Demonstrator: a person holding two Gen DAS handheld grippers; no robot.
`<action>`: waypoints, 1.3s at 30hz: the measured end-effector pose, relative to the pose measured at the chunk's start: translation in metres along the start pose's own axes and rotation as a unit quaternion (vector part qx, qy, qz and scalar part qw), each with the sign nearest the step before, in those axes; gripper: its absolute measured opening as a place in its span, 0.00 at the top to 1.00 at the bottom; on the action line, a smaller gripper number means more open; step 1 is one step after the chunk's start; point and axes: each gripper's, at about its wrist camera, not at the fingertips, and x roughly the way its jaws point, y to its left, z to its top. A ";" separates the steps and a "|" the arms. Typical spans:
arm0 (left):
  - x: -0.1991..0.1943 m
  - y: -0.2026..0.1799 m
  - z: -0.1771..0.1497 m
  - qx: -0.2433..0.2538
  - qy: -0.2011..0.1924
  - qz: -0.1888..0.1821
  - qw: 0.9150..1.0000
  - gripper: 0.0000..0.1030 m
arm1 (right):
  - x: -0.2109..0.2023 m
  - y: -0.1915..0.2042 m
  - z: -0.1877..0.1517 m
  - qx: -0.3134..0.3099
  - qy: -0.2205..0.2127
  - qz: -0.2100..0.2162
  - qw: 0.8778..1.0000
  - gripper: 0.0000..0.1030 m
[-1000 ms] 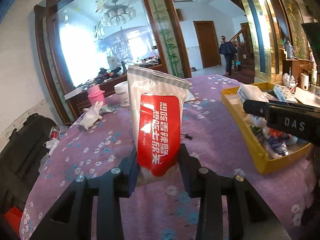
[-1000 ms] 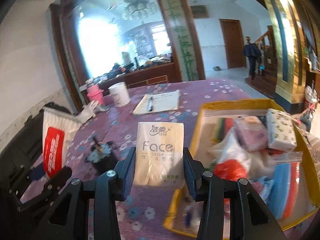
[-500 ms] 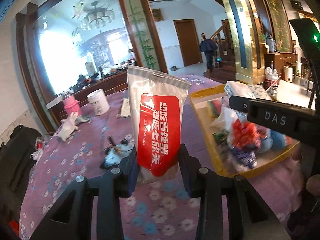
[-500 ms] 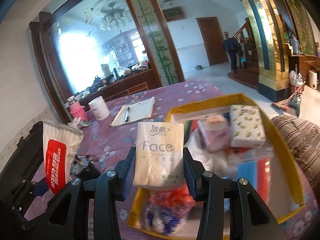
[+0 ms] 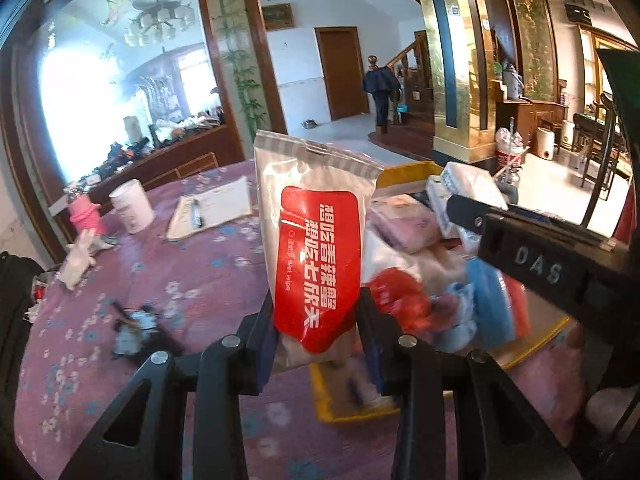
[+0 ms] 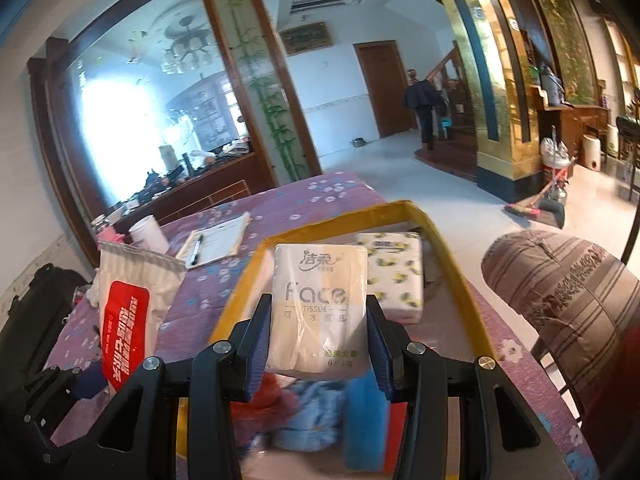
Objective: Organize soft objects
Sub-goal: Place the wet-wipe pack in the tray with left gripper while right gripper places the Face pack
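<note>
My left gripper is shut on a wet wipe pack, silver with a red label, held upright above the near left corner of the yellow tray. My right gripper is shut on a cream "Face" tissue pack, held over the yellow tray. The tray holds several soft packs: a lemon-print tissue pack, a blue sponge, and pink and red items. From the right wrist view the wet wipe pack shows at left.
The table has a purple floral cloth. On it lie a clipboard with a pen, a white cup, a pink bottle, a white glove and a dark small object. A striped cushion sits right of the table.
Both grippers have swung to the right with their packs, from over the bare cloth to over the yellow tray. The tray's contents now fill the lower part of both views.
</note>
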 end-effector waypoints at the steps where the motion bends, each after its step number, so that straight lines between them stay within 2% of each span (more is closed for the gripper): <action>1: 0.004 -0.004 0.001 0.000 0.005 -0.003 1.000 0.65 | 0.001 -0.003 -0.001 0.004 0.003 -0.001 1.000 0.54; 7: 0.025 -0.015 -0.001 -0.008 0.030 -0.027 0.999 0.65 | 0.009 -0.012 -0.002 0.011 0.013 -0.016 1.000 0.54; 14: 0.043 -0.009 -0.002 -0.024 0.054 -0.067 0.996 0.65 | 0.020 -0.019 -0.005 0.015 0.038 -0.050 0.998 0.54; 19: 0.050 -0.016 -0.001 -0.009 0.052 -0.073 0.996 0.64 | 0.026 -0.019 -0.008 0.014 0.052 -0.069 0.996 0.54; 27: 0.050 -0.017 -0.003 0.009 0.047 -0.090 0.995 0.62 | 0.032 -0.021 -0.014 0.017 0.070 -0.069 0.995 0.52; 31: 0.047 -0.013 -0.003 0.003 0.041 -0.092 0.995 0.51 | 0.031 -0.020 -0.014 0.020 0.073 -0.060 0.995 0.44; 35: 0.038 -0.013 -0.003 0.009 0.024 -0.084 0.996 0.38 | 0.022 -0.017 -0.013 0.016 0.054 -0.056 0.997 0.33; 39: 0.024 -0.017 -0.005 0.026 -0.004 -0.079 0.997 0.26 | 0.010 -0.015 -0.011 0.013 0.023 -0.063 0.998 0.32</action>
